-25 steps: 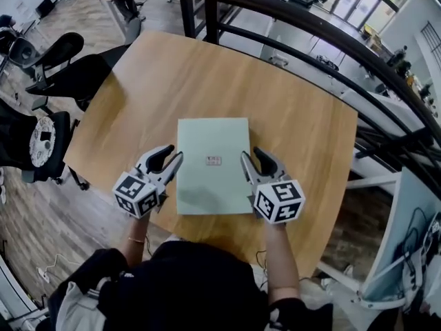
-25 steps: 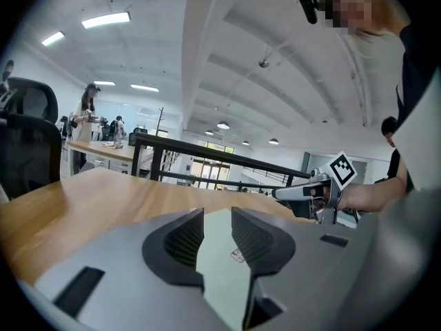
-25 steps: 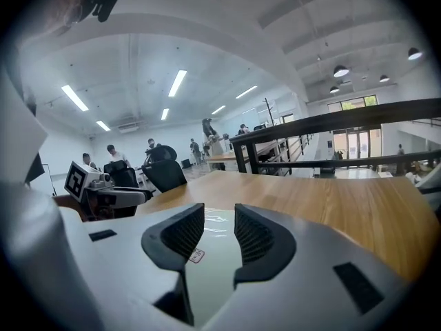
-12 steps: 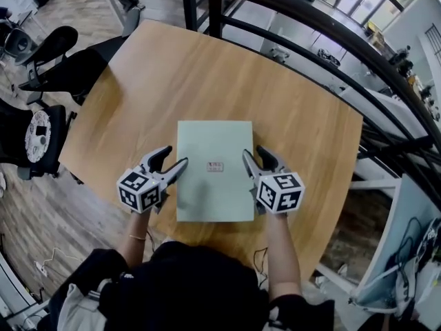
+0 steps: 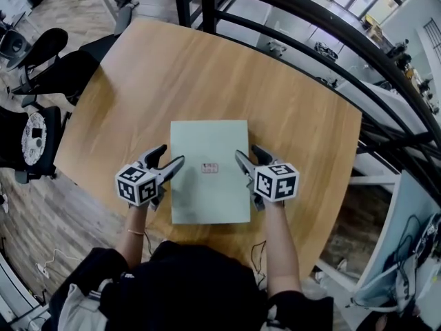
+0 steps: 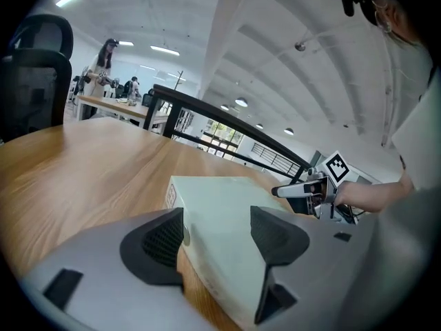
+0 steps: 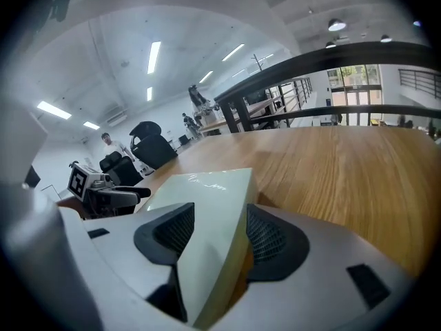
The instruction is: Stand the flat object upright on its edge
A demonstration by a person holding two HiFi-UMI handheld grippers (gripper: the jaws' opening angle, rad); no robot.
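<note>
A flat pale green box (image 5: 207, 192) with a small red label (image 5: 209, 167) lies on the wooden table (image 5: 289, 102). My left gripper (image 5: 172, 154) is at the box's left edge and my right gripper (image 5: 247, 152) at its right edge. In the left gripper view the box (image 6: 220, 205) has its edge between the jaws of the left gripper (image 6: 217, 236), which are opening; the pads stand off it. In the right gripper view the box (image 7: 200, 192) likewise sits edge-on between the opening jaws of the right gripper (image 7: 213, 233).
Black office chairs (image 5: 41, 54) stand off the table's left side. A black railing (image 5: 310, 19) runs behind the table's far and right edges. The table's near edge is just below the box, by the person's body.
Both grippers have closed in on the box's side edges, so the right one now overlaps the right edge. Their jaws have spread wider. The box still lies flat.
</note>
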